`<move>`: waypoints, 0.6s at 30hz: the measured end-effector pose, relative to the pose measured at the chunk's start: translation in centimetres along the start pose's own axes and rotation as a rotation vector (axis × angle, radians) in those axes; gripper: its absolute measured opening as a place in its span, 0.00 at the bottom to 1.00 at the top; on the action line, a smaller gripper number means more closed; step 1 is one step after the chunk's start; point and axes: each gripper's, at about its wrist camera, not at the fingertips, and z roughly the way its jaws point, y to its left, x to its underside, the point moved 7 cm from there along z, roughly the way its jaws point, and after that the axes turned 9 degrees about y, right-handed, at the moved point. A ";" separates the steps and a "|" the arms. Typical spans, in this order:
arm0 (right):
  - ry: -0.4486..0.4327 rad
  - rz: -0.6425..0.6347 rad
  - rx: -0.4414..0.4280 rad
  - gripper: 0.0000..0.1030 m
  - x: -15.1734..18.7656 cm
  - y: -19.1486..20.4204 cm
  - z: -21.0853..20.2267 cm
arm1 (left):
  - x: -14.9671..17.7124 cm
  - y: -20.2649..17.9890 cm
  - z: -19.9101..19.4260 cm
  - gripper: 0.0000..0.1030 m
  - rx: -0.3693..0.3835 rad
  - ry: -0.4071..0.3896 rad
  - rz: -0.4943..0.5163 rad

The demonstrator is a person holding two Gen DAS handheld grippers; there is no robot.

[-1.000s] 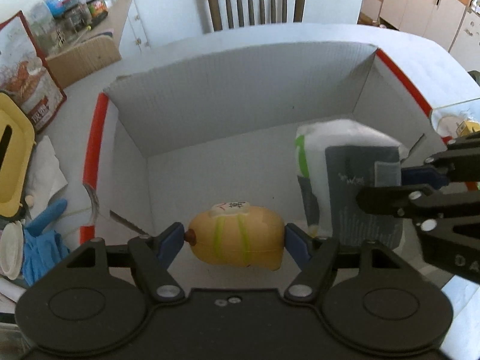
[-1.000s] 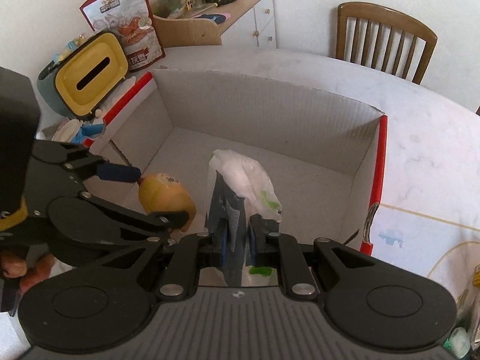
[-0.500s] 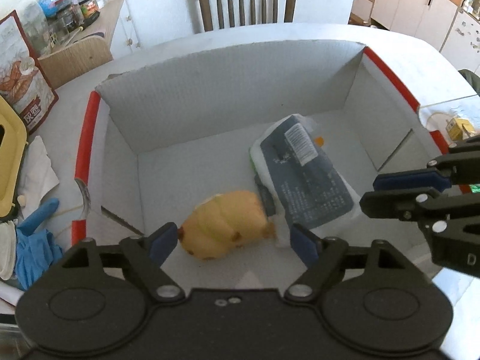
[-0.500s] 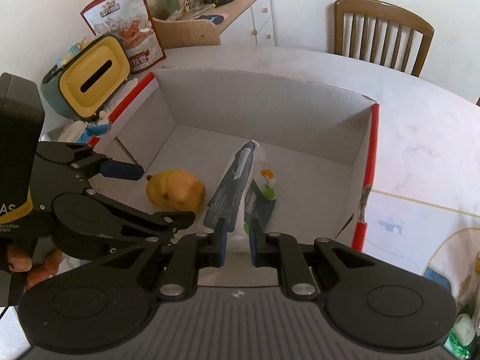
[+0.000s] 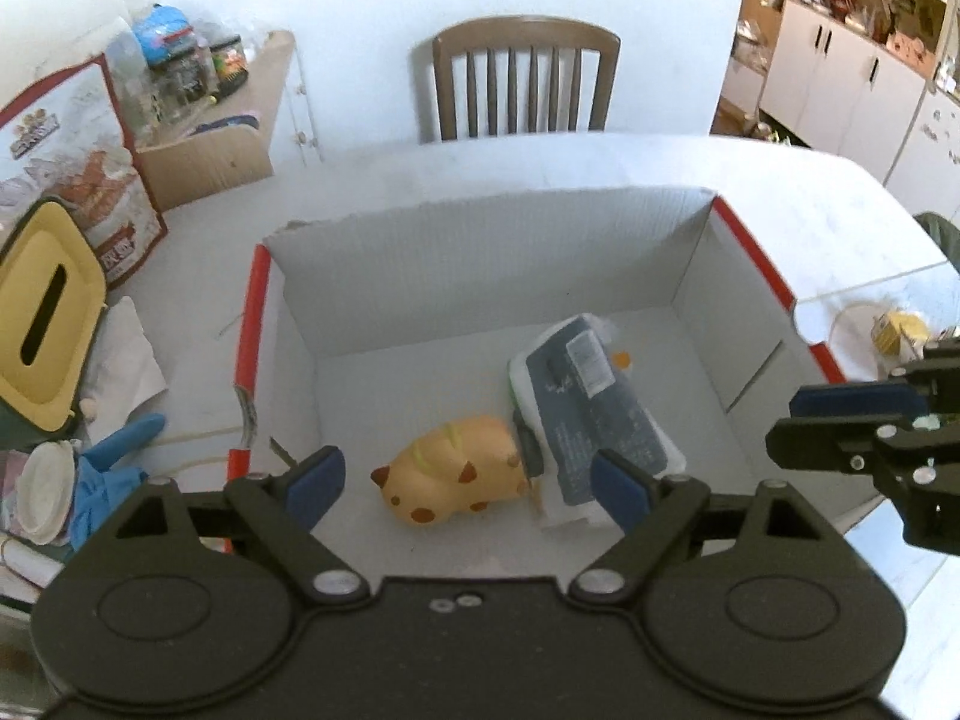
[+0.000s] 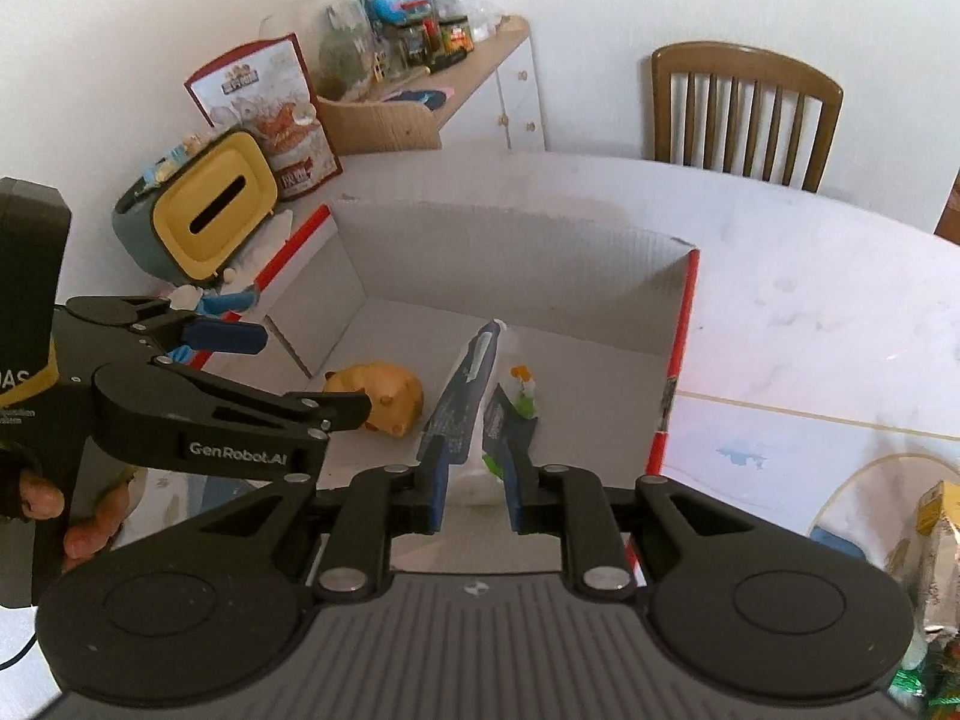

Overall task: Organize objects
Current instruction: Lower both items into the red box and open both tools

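The left gripper, jaws wide and empty, hangs above the orange spotted cat-shaped squishy toy. It lies just beyond the jaws, touching the dark grey and white plastic pouch in the white cardboard box with red-edged flaps. The right gripper is narrowly parted and empty; lowering either risks snagging a box wall.

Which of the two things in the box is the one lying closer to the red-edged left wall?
The orange cat toy. It lies left of the grey and white pouch, which sits toward the right side of the cardboard box.
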 end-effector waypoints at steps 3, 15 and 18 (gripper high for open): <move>-0.018 0.001 -0.002 0.29 0.5 -0.2 -1.0 | 0.2 -0.5 -1.1 0.86 0.003 -0.020 -0.007; -0.109 -0.003 -0.044 0.65 3.4 -2.6 -6.4 | 1.5 -4.7 -5.6 0.91 0.005 -0.085 -0.008; -0.128 -0.003 -0.058 0.70 4.4 -3.8 -8.0 | 1.8 -6.4 -6.3 0.92 0.006 -0.092 -0.017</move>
